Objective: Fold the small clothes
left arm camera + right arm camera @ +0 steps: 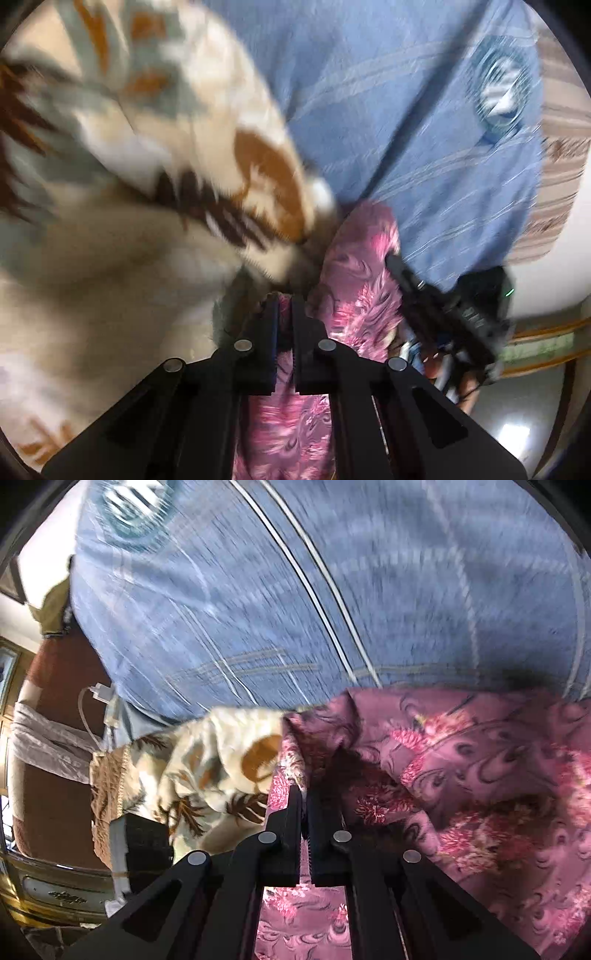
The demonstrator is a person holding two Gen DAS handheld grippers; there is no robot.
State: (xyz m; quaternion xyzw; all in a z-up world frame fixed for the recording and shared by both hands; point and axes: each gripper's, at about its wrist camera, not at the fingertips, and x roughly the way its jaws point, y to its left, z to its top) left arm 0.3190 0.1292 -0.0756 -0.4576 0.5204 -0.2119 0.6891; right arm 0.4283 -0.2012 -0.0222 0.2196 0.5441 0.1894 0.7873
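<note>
The pink patterned garment (461,760) is seen lying crumpled on the blue bedsheet (258,609), with one edge drawn up between the fingers of each gripper. The left gripper (284,299) is pressed together on a fold of the pink cloth; fabric is visible between and below its pads. The right gripper (304,794) is likewise clamped on an edge of the same garment, the cloth emerging above its tips and showing beneath the jaws. In the left wrist view the right gripper is seen just beside the garment's right edge.

No containers are seen in either view.

Surface: the blue sheet, striped with pale lines and bearing a round teal emblem (502,88), covers the bed. A cream blanket (147,147) with brown and grey leaf print is heaped directly beside the garment, touching it on the left. Both views are motion-blurred.

Room: a white cable with plug (98,694) is noted at the bed's edge, a brown upholstered piece (48,794) beyond it, and a striped mat (561,166) past the sheet's far edge.
</note>
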